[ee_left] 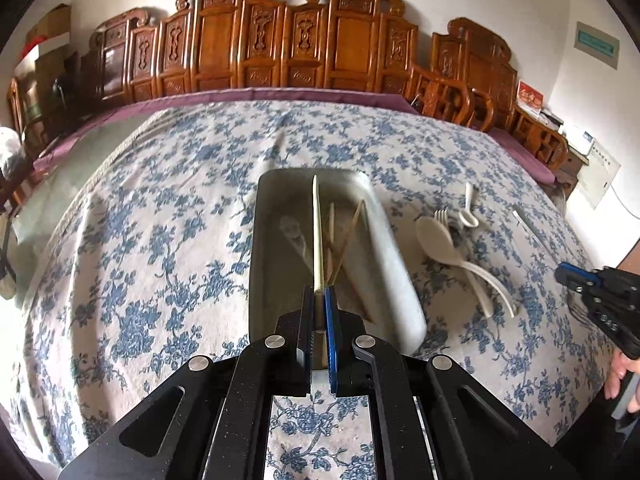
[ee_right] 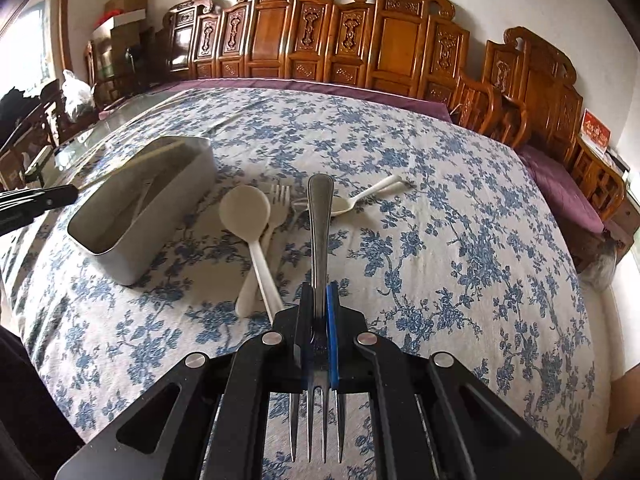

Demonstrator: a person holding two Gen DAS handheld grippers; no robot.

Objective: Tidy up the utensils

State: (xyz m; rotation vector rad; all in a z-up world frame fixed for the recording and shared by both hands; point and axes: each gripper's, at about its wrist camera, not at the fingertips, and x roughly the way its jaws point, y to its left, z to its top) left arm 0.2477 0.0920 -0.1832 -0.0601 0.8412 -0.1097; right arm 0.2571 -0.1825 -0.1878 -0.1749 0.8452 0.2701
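In the left wrist view my left gripper (ee_left: 319,292) is shut on a cream chopstick (ee_left: 316,232) that points forward over the grey bin (ee_left: 396,264). Brown chopsticks (ee_left: 348,236) and a pale utensil lie inside the bin. My right gripper (ee_right: 319,288) is shut on a metal fork (ee_right: 320,216), with the handle forward and the tines toward the camera, above the cloth to the right of the bin (ee_right: 160,224). A cream spoon (ee_right: 244,208), a plastic fork (ee_right: 280,196) and a small white spoon (ee_right: 340,204) lie on the cloth beside the bin.
A blue-flowered cloth (ee_left: 160,240) covers the table. Carved wooden chairs (ee_left: 280,48) line the far edge. A white paper strip (ee_left: 524,222) lies at the right. The right gripper (ee_left: 564,274) and a hand show at the right edge of the left wrist view.
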